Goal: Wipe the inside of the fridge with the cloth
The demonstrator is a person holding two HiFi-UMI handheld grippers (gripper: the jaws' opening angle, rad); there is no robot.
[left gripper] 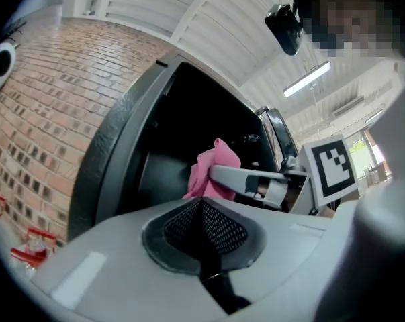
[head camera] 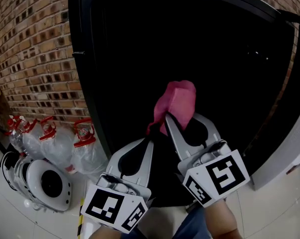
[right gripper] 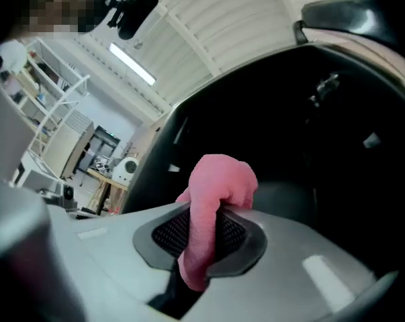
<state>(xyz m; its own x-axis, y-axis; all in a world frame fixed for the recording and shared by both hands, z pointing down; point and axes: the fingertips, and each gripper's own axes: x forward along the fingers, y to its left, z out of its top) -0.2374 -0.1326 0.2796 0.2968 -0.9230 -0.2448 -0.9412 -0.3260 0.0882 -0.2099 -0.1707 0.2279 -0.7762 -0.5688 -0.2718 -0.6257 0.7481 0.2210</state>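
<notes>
Pink cloth (head camera: 178, 101) is pinched between the jaws of my right hand-held gripper (head camera: 165, 117). It bunches above the tips, held up in front of the open black fridge (head camera: 87, 83). In the right gripper view the cloth folds over the closed jaws, with one end hanging down between the mesh pads toward the camera. I cannot tell whether it touches the fridge's interior, which is too dark to make out.

My left hand-held gripper (head camera: 150, 139) sits just beside the right one and a little lower. Its jaws are pressed together with nothing between them (the left gripper view shows the black pads meeting).

To the left of the fridge stands a brick wall (head camera: 35, 49). At its foot, on the pale tiled floor (head camera: 5, 218), sit clear plastic bags (head camera: 57, 143) with red tops and a round white appliance (head camera: 45, 183).
</notes>
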